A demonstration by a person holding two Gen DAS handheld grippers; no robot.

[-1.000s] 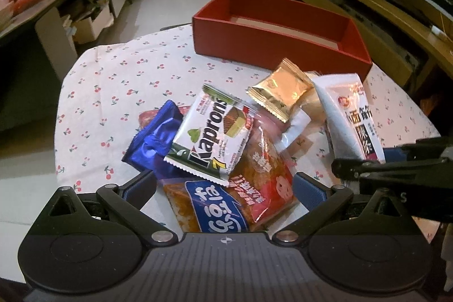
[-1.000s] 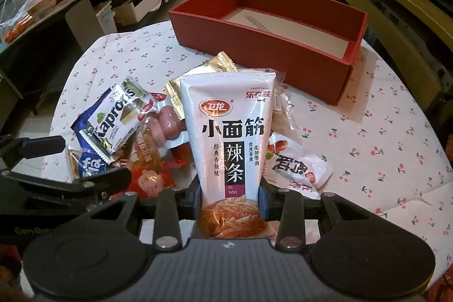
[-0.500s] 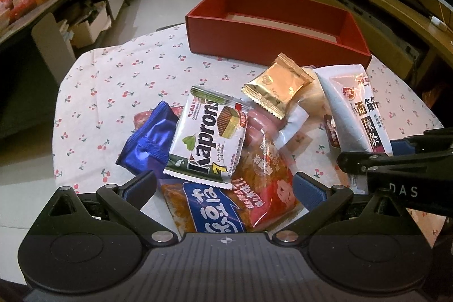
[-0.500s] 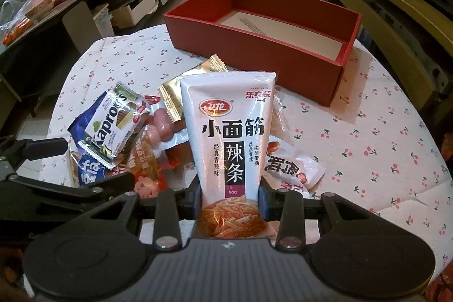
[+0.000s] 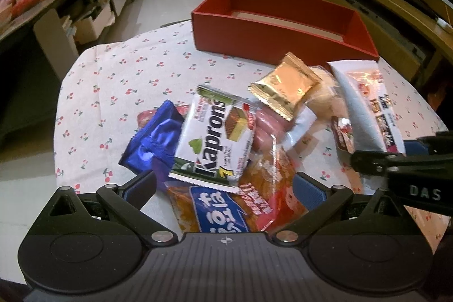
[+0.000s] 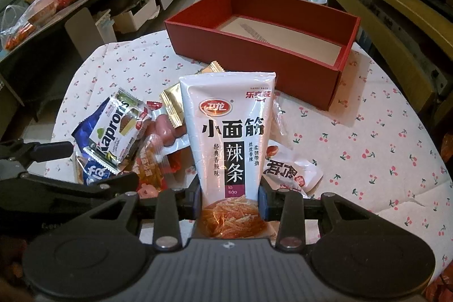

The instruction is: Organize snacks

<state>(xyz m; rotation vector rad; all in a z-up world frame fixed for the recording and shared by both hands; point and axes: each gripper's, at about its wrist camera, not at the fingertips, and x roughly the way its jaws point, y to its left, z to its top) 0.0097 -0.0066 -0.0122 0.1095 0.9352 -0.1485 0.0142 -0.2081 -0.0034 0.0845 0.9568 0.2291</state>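
One white spicy-strip packet [image 6: 229, 137] is pinched in the right gripper [image 6: 230, 203]; the red cardboard box [image 6: 308, 70] holds nothing yet, the left gripper [image 5: 223, 183] fingers are spread, and the heap waits.

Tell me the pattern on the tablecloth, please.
White tablecloth with small red cherries; the right wrist view shows it best.

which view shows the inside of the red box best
The right wrist view: it looks down over the near wall of the red box, showing the bare pale floor inside. The left wrist view sees the red box lower, mostly its outer wall, with only a strip of the floor.
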